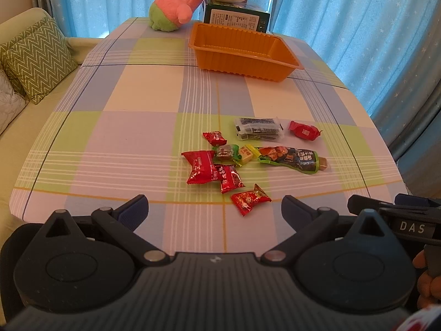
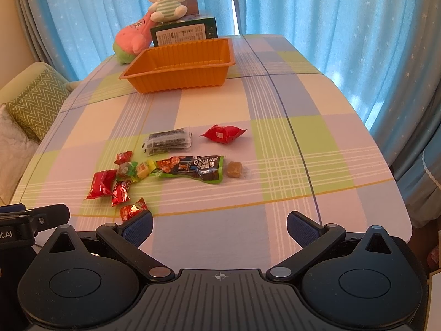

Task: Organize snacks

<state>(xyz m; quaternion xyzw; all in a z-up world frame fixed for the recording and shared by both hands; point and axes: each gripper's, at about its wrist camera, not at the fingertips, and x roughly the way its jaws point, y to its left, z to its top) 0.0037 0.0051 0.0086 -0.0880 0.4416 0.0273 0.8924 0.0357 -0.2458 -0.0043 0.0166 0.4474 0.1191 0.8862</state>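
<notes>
Several light, crinkly snack packets (image 1: pixel 249 154) look slippery; with your left gripper (image 1: pixel 215 207) and right gripper (image 2: pixel 219 224) both spread, pinch one mid-body.

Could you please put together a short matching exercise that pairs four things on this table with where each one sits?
Things:
1. Orange tray
2. Rabbit plush
3. Seaweed pack
4. Brown candy

Places:
A. On top of the green box
B. At the right end of the long dark snack pouch
C. Far side of the table, in front of the green box
D. Beyond the pouch, left of the lone red packet

Pairs: 1-C, 2-A, 3-D, 4-B
</notes>
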